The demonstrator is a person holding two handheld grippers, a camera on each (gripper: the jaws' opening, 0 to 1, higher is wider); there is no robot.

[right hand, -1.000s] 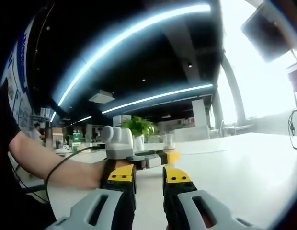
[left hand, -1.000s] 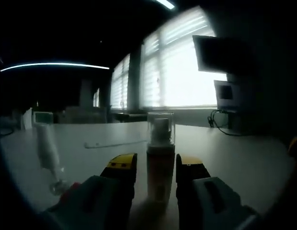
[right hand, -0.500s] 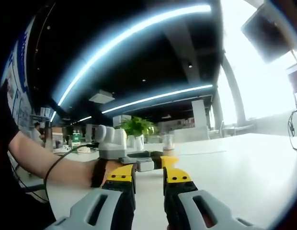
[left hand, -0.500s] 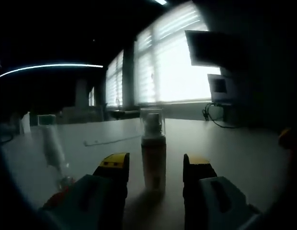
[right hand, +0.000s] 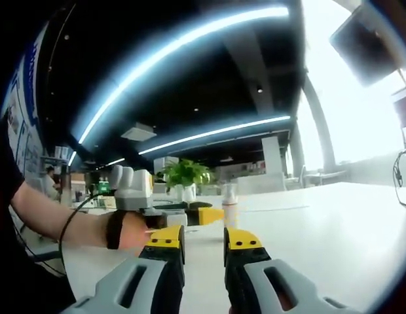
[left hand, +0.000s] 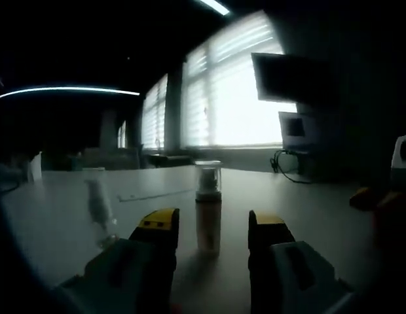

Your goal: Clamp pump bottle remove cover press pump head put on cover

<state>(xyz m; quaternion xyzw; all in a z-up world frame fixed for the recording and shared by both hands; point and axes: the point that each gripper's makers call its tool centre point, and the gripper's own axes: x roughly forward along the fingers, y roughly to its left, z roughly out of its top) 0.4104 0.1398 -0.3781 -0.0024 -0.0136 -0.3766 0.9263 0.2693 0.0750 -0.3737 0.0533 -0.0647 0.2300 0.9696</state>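
Observation:
The pump bottle (left hand: 208, 216) stands upright on the white table (left hand: 314, 212), with its clear cover (left hand: 208, 173) on top. My left gripper (left hand: 213, 227) is open, and the bottle stands a little beyond its fingertips, apart from both. In the right gripper view the same bottle (right hand: 230, 204) is small and far off, just past the yellow tips of the left gripper (right hand: 204, 215), which a hand (right hand: 134, 230) holds. My right gripper (right hand: 203, 239) hovers low over the table, jaws slightly apart with nothing between them. Its body shows at the edge of the left gripper view (left hand: 389, 199).
A pale tube-like object (left hand: 98, 206) stands tilted on the table left of the bottle. A monitor (left hand: 291, 78) and cables (left hand: 288, 175) sit by the bright windows at the back right. A potted plant (right hand: 183, 173) and clutter lie at the table's far side.
My left gripper has opened wider and drawn back from the bottle, which was between its jaws a second ago. The right gripper has stayed put.

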